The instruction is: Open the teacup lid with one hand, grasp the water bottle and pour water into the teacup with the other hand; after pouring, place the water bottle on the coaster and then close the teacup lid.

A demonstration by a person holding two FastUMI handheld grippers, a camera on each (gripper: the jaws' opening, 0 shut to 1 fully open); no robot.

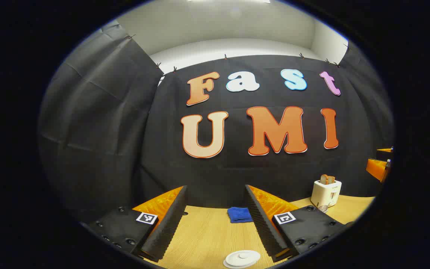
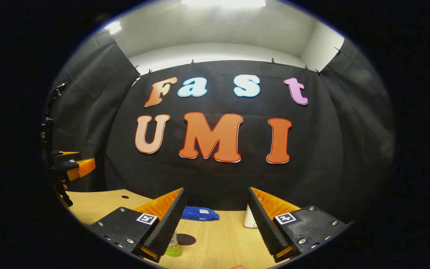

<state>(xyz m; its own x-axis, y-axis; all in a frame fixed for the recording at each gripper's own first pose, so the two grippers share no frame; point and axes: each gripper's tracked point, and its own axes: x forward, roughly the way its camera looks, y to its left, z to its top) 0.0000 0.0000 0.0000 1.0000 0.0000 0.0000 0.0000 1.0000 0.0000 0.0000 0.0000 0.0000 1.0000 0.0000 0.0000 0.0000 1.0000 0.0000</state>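
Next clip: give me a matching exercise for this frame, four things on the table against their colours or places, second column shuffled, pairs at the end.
Things:
1. teacup lid
2. folded cloth
3. toaster
4. coaster

Descriptions:
A. blue, by the back wall
B. dark disc lying flat on the table
C. white, round, at the bottom of the left gripper view
D. pale box with bread sticking out

Pairs: 1-C, 2-A, 3-D, 4-B
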